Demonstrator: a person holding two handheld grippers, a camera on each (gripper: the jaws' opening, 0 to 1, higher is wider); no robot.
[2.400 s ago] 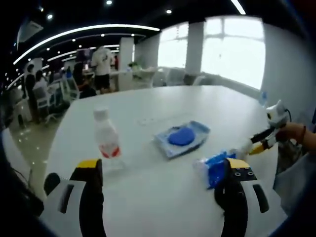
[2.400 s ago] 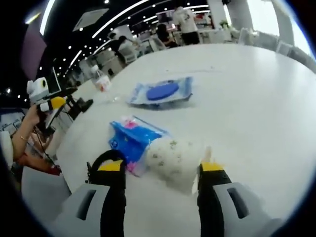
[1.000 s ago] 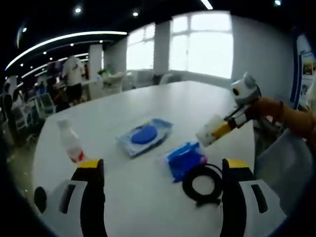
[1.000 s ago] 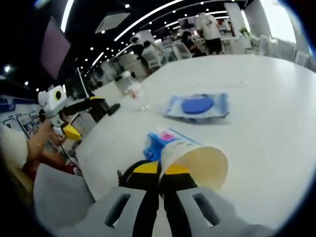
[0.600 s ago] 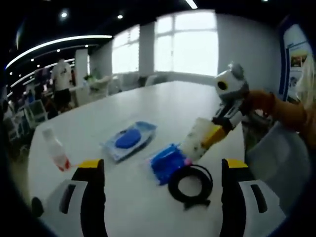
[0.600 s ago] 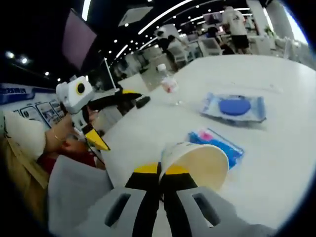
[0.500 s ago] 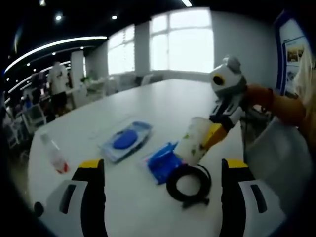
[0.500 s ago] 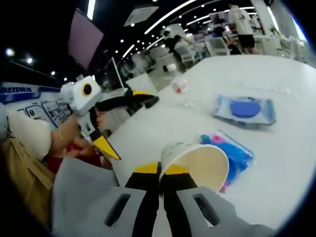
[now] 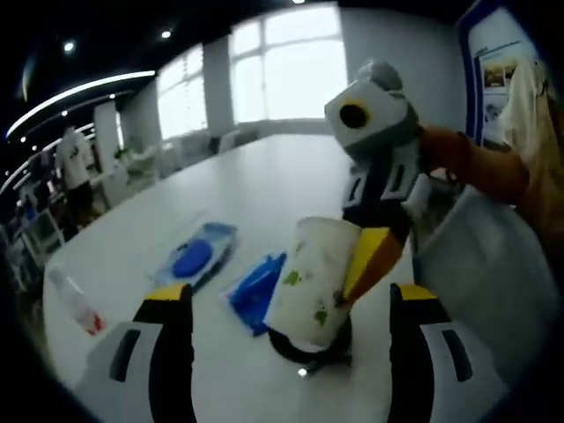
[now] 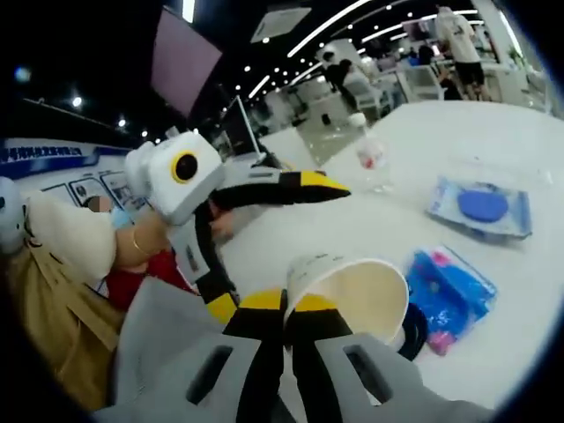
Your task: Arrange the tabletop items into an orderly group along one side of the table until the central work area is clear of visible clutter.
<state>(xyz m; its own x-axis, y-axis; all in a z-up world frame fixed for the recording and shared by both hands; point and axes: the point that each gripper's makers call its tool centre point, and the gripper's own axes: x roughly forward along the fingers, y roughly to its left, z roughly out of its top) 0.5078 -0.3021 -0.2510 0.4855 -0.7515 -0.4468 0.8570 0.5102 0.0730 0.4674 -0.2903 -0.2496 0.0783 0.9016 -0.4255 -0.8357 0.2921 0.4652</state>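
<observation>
My right gripper [image 10: 285, 308] pinches the cup [image 10: 351, 295] by its rim, jaws pressed together; the cup hangs between my left gripper's [image 9: 284, 304] spread jaws, over the black ring [image 9: 308, 345]. I fear the thin rim slips and the cup tips. The white table [image 9: 291, 189] stands in a busy office.

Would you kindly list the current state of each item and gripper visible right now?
White paper cup with green print: held off the table, tilted.
Right gripper: shut on the cup's rim.
Left gripper: open.
Clear plastic bottle: upright.
Blue wipes pack: lying flat.
Blue plastic packet: lying flat.
</observation>
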